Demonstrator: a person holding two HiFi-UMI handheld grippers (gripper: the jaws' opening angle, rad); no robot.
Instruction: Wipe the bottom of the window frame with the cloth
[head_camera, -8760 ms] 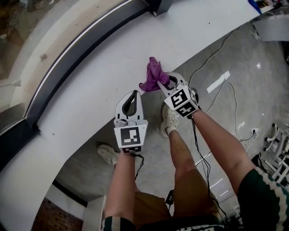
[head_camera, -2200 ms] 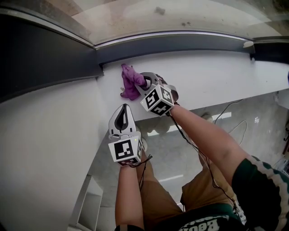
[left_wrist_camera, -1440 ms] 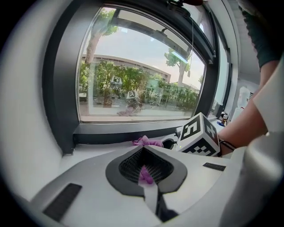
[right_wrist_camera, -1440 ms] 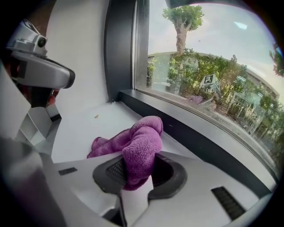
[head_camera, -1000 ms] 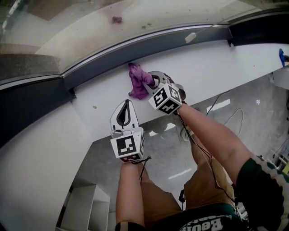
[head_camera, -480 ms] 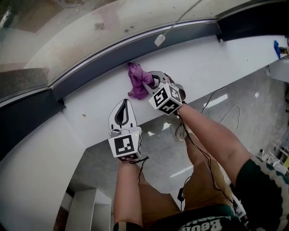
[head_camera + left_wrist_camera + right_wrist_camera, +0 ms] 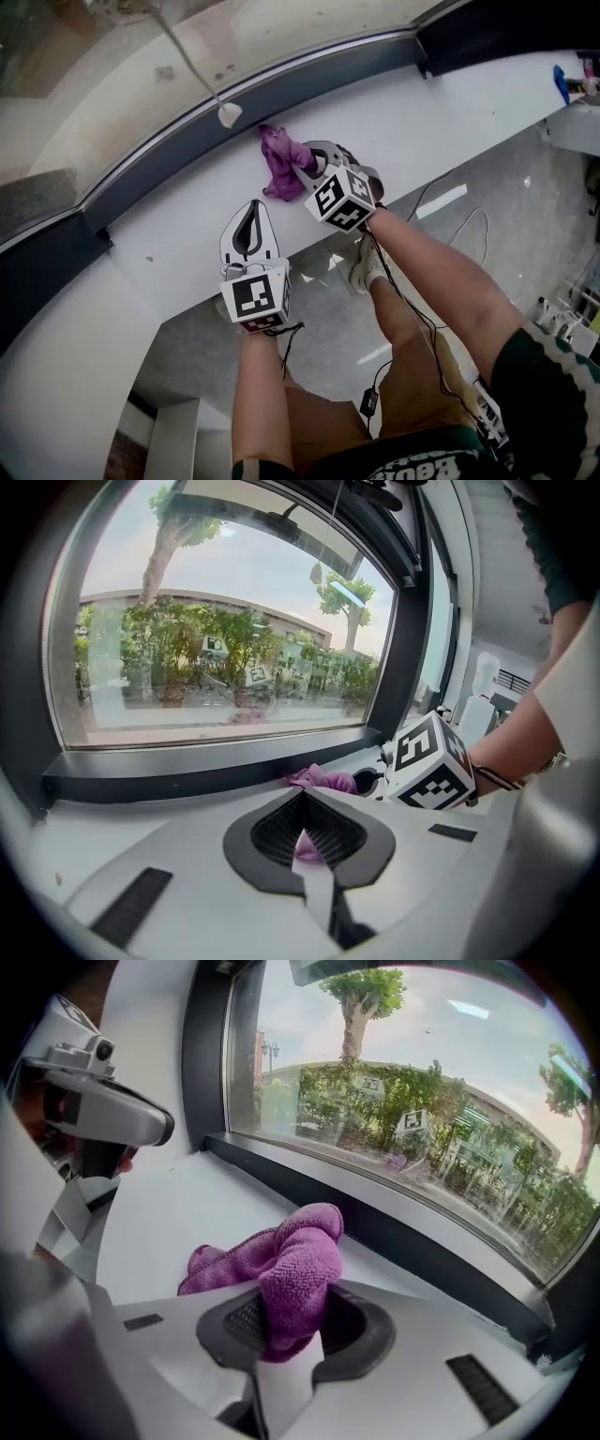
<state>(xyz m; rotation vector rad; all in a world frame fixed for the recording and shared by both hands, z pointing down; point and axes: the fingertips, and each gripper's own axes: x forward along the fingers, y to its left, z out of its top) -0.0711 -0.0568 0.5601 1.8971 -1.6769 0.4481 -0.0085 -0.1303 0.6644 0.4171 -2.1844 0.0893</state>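
A broad, smooth white window ledge (image 7: 441, 103) is seen curving along below the glass, and it is bounded at the back by the dark grey bottom strip of the window frame (image 7: 319, 80). A crumpled purple microfibre cloth (image 7: 279, 161) is laid on it, just beside that strip.

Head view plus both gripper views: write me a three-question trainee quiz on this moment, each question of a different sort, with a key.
1. True or false: the left tongs hold the purple cloth.
2. Where does the cloth lie? A, in a bucket; B, on the white sill, close by the dark window frame; C, draped over a person's arm.
3. Fill in: the left tongs are ___, with nothing between them.
Key: 1 false, the right tongs are clamped on it; 2 B; 3 shut.
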